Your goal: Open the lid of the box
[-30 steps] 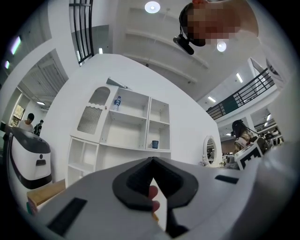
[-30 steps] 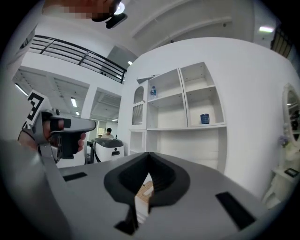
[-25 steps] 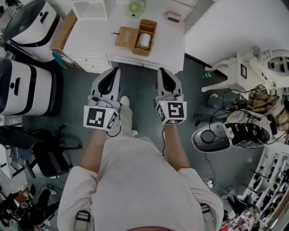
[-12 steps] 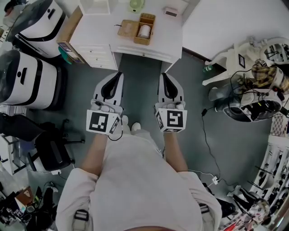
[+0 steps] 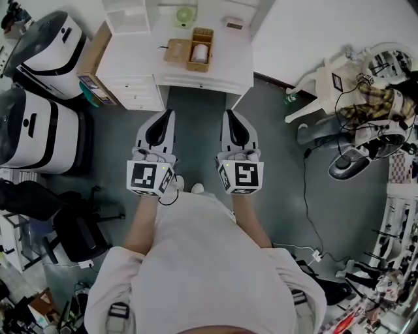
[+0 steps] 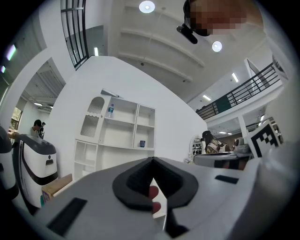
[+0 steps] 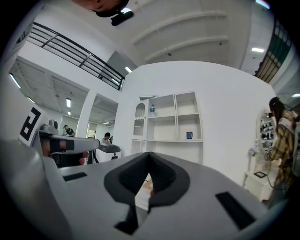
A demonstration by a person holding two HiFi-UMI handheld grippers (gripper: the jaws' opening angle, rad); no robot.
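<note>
A light-brown wooden box [image 5: 194, 38] stands on the white table [image 5: 225, 59] at the top of the head view. A white roll [image 5: 200, 53] shows in its open part, and a flat brown piece [image 5: 175, 50] lies against its left side. My left gripper [image 5: 171, 111] and right gripper [image 5: 226, 113] hang side by side over the grey floor, well short of the table edge. Both point toward the table, with the jaws together and nothing between them. The left gripper view [image 6: 152, 161] and right gripper view [image 7: 149, 154] look up at the room.
Two white machines [image 5: 39, 45] [image 5: 32, 130] stand at the left. A drawer unit [image 5: 134, 91] sits under the table. At the right are a white chair [image 5: 326, 75], cables and clutter. A green item [image 5: 185, 14] and a small case [image 5: 234, 25] are on the table.
The table and box have drawn away toward the top of the head view and look smaller. Both grippers stay side by side, shut as before.
</note>
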